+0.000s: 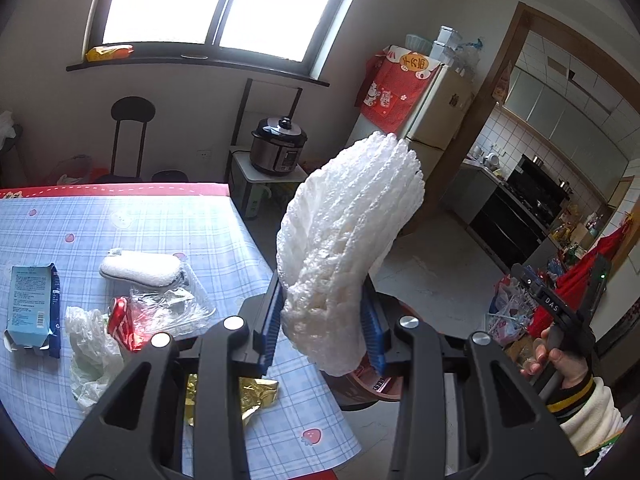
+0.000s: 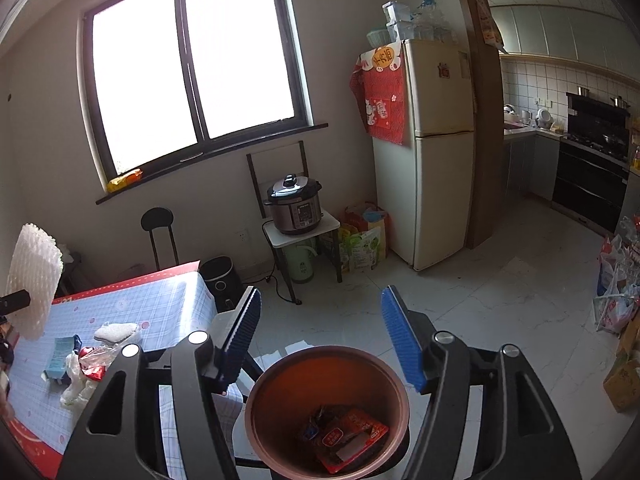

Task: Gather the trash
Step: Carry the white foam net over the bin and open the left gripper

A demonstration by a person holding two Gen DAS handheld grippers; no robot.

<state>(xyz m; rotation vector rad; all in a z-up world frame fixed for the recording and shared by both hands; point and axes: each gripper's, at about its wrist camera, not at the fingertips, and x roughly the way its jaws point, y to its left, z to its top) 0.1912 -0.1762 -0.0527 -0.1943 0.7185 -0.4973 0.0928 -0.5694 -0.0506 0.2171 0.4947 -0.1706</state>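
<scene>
Trash is in three places here. Nearest, one white foam net sleeve [image 1: 348, 240] stands upright, clamped between the blue pads of the left gripper [image 1: 326, 324], raised over the table's corner. The right gripper [image 2: 320, 340] has its jaws apart with nothing between them, hanging above one round brown bin [image 2: 256, 400] that stands on the floor just beside the table. Inside the bin lie a red wrapper [image 2: 352, 436] and some darker wrappers too jumbled to count.

On the checked tablecloth [image 1: 192, 220] one gold foil wrapper [image 1: 256, 394] lies closest, partly hidden under the left gripper. Beyond it are one crumpled white plastic bag [image 1: 90, 356], one red wrapper [image 1: 124, 320], one clear plastic tray [image 1: 172, 306], one torn blue carton [image 1: 34, 308] and, farthest, one white pouch [image 1: 142, 270].

Across the room stand one pressure cooker [image 2: 296, 206] on a small stand, one black stool [image 2: 158, 232], one cream fridge [image 2: 434, 152] and one window with two panes [image 2: 192, 68].
</scene>
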